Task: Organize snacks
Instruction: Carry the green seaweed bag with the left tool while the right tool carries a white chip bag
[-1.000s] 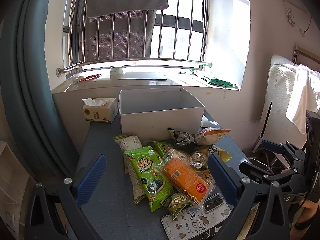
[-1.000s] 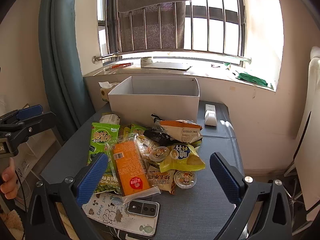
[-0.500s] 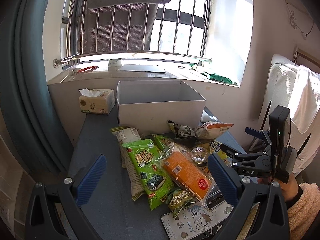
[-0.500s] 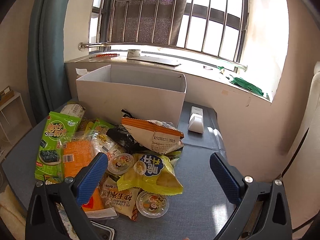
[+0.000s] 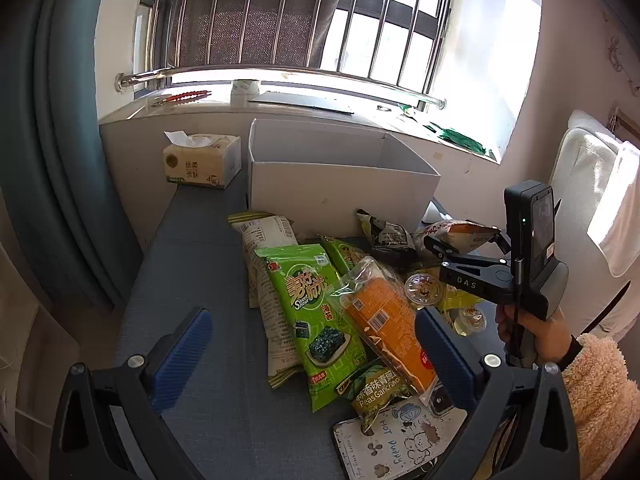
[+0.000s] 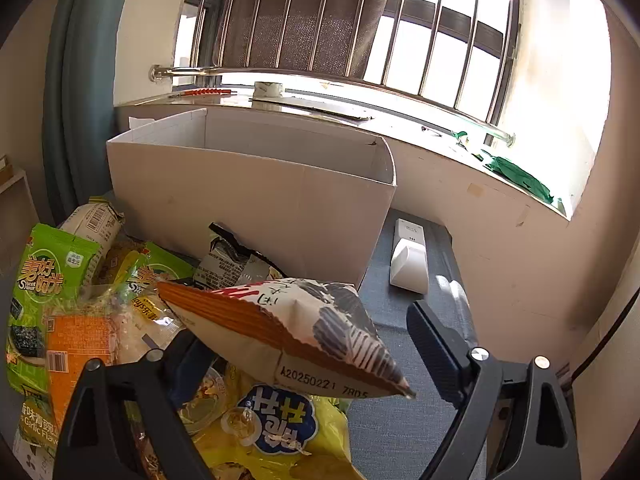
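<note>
The right gripper [image 6: 304, 344] is closing its jaws around a white and orange chip bag [image 6: 288, 328]. The bag lies between the two fingers, but the pads are not yet pressing on it as far as can be seen; the right pad stands clear of the bag's edge. This bag sits on top of the snack pile, just near of the white cardboard box [image 6: 248, 200], which stands open at the far side of the grey table [image 6: 400, 420]. Under the bag lies a yellow chip bag [image 6: 280, 432], and to the left are a green seaweed packet [image 6: 44, 276] and an orange wrapped snack [image 6: 76, 344].

The left gripper [image 5: 312, 344] is released, its blue pads wide apart with nothing grasped, and it hangs over the near left part of the pile. In its view the green seaweed packet [image 5: 312, 304] and the orange wrapped snack [image 5: 384, 320] lie side by side, touching. A tissue pack [image 5: 202, 160] stands left of the box. A white remote-like device [image 6: 410, 256] lies right of the box. A hand [image 5: 532, 332] in a fluffy sleeve [image 5: 600, 392] holds the right gripper.
</note>
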A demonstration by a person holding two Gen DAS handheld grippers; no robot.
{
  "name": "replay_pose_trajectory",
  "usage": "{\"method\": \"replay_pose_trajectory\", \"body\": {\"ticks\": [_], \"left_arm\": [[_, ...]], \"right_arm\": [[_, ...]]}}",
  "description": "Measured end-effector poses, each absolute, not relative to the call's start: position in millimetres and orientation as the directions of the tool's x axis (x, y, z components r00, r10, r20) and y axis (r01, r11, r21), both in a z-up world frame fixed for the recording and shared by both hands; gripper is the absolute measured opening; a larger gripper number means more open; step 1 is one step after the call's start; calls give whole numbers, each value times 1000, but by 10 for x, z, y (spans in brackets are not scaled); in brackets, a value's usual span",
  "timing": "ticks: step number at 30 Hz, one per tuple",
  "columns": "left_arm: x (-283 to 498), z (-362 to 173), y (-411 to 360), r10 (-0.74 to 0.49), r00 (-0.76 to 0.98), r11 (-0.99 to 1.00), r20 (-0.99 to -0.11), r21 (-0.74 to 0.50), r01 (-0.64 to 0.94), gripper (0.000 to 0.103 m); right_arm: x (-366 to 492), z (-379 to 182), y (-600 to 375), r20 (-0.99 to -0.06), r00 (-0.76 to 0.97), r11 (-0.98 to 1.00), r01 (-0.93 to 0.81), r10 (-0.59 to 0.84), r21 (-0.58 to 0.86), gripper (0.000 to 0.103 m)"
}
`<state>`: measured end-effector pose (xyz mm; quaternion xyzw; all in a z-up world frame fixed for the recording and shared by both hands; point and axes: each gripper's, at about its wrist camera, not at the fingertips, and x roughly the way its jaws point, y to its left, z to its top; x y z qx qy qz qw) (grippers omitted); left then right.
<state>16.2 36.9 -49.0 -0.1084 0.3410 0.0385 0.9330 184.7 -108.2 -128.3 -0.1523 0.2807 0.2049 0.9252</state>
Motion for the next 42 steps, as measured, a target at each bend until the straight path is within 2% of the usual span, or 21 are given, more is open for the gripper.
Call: {"method": "replay_pose_trajectory", "body": {"ticks": [1,4,8,12,19,21,24,27,29,31,35,42], "left_arm": [[171,-509,376,-2,760,973,-649,-177,-148,103],[196,-557,398,3,751,972,-660,-175,-158,103],[256,-606,451,-2,746,969,-666,-186,-163,103],[412,-723,529,-18,723,962,-690,-209,-175,103],[604,-1126,619,-119,636,931,-762,-308,-196,101],[621,-1217,616,-121,617,933,-778,-301,-196,92],[656,-1314,597,-133,587,939,-798,-291,-183,53],[639,-1285,525,-115,606,958,-788,-249,-142,39],[606,-1212,509,-96,627,966,-773,-225,-130,21],[568,-1152,554,-142,645,956,-751,-272,-106,15],[470,-1056,619,-146,670,961,-728,-264,-78,10],[232,-632,795,-102,768,966,-632,-248,-76,9]], "right_arm": [[1886,-1280,-1076,-597,739,865,-481,312,-142,49],[1910,-1215,-1130,-585,731,870,-485,351,-84,46],[1839,-1016,-1260,-545,740,878,-479,395,-13,45],[1672,-661,-1447,-471,724,851,-511,504,123,45],[1176,-265,-1583,-380,711,803,-563,592,198,45],[1034,-265,-1602,-376,703,794,-570,604,210,45],[891,-329,-1607,-392,691,792,-567,607,227,45],[803,-410,-1598,-410,682,793,-563,606,234,45],[780,-457,-1615,-423,674,793,-558,605,245,45],[769,-492,-1634,-431,663,788,-557,612,263,45],[761,-501,-1655,-434,653,782,-556,621,282,45],[756,-453,-1558,-435,649,778,-569,624,266,45]]}}
